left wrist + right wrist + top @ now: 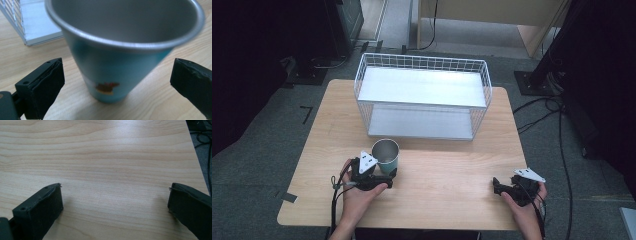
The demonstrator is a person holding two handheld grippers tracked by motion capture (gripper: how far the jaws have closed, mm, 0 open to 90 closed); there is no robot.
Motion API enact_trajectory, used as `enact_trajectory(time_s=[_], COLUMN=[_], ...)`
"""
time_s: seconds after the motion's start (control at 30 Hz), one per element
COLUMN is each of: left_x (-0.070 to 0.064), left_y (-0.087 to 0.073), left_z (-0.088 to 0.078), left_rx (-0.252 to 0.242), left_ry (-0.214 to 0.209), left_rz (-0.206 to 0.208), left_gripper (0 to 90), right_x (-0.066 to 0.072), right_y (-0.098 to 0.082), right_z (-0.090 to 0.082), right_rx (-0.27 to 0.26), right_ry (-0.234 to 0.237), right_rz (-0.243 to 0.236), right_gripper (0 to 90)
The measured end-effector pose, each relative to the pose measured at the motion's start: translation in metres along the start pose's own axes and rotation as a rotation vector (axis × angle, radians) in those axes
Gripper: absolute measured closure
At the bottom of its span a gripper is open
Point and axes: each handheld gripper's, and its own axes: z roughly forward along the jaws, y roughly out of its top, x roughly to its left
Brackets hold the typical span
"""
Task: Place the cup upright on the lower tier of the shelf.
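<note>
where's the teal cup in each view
high view: the teal cup stands left of centre on the table, in front of the wire rack, by the left gripper.
left gripper view: the cup fills the centre, between the open fingers, untouched.
right gripper view: bare table ahead of that gripper.
shared landmark: the wood-grain tabletop; the rack's corner sits upper left in the left gripper view.

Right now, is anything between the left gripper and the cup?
Nothing visible. The left gripper is open with its jaws either side of the cup, gaps on both sides, bare table between.
</note>
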Motion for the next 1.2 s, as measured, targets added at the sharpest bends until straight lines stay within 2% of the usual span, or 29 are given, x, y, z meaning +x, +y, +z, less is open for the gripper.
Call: enact_trajectory(time_s=[0.1, 0.17, 0.33, 0.4, 0.5, 0.8, 1.0, 1.17, 1.2], left_x=[-0.001, -0.002, -0.003, -0.004, -0.004, -0.003, -0.004, -0.007, -0.007], left_y=[0.002, 0.003, 0.006, 0.007, 0.009, 0.009, 0.013, 0.022, 0.022], left_z=[0.004, 0.009, 0.013, 0.014, 0.014, 0.015, 0.011, 0.003, 0.003], left_rx=[0.006, 0.002, -0.006, -0.017, -0.036, -0.049, -0.105, -0.165, -0.165], left_ry=[0.007, 0.026, 0.035, 0.041, 0.048, 0.055, 0.051, 0.051, 0.051], left_rz=[0.001, -0.003, 0.005, 0.010, 0.020, 0.038, 0.037, 0.055, 0.055], left_gripper=[0.0, 3.9, 8.8, 13.9, 16.5, 17.9, 18.1, 18.1, 18.1], right_x=[0.000, 0.000, 0.000, 0.000, 0.000, 0.000, 0.000, 0.000, 0.000], right_y=[0.000, 0.000, 0.000, 0.000, 0.000, 0.000, 0.000, 0.000, 0.000], right_z=[0.000, 0.000, 0.000, 0.000, 0.000, 0.000, 0.000, 0.000, 0.000], right_rx=[-0.001, 0.000, -0.001, -0.001, -0.001, 0.000, -0.002, 0.000, 0.000], right_ry=[0.001, 0.000, 0.001, 0.001, 0.001, 0.000, 0.001, 0.000, 0.000], right_rz=[-0.002, 0.000, -0.001, -0.001, -0.002, -0.001, -0.003, 0.000, 0.000], right_gripper=[0.0, 0.0, 0.0, 0.0, 0.0, 0.0, 0.0, 0.0, 0.0])
